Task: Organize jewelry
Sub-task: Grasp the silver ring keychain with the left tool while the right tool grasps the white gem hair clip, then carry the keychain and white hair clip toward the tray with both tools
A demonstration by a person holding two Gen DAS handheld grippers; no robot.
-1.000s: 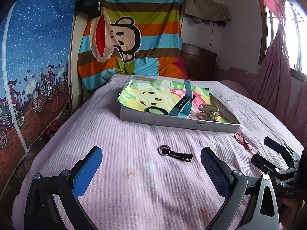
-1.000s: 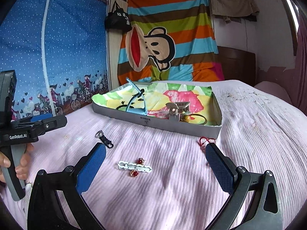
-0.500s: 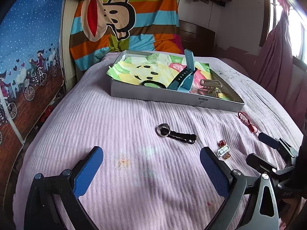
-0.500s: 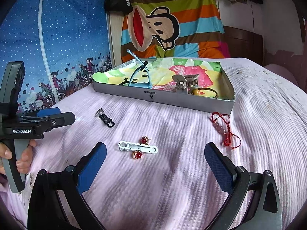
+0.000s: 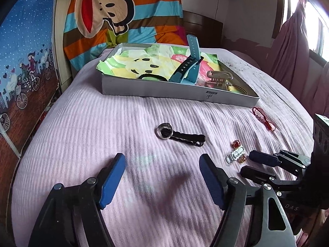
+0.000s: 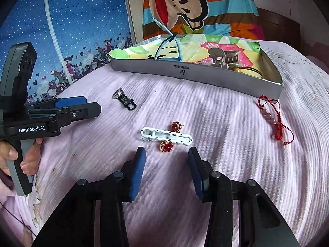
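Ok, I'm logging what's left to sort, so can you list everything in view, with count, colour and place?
box: 1, grey, far side of bed
paper: 1, multicoloured, lining box
watch: 1, teal, in box
hair tie: 1, black, in box
hair claw: 1, beige, in box
key ring: 1, silver ring with black strap, on bed
hair clip: 1, white, on bed
earrings: 2, red and gold, either side of clip
bracelet: 1, red, on bed near box corner
bedspread: 1, pink
left claw: open, over the bed
right claw: open, facing the earrings
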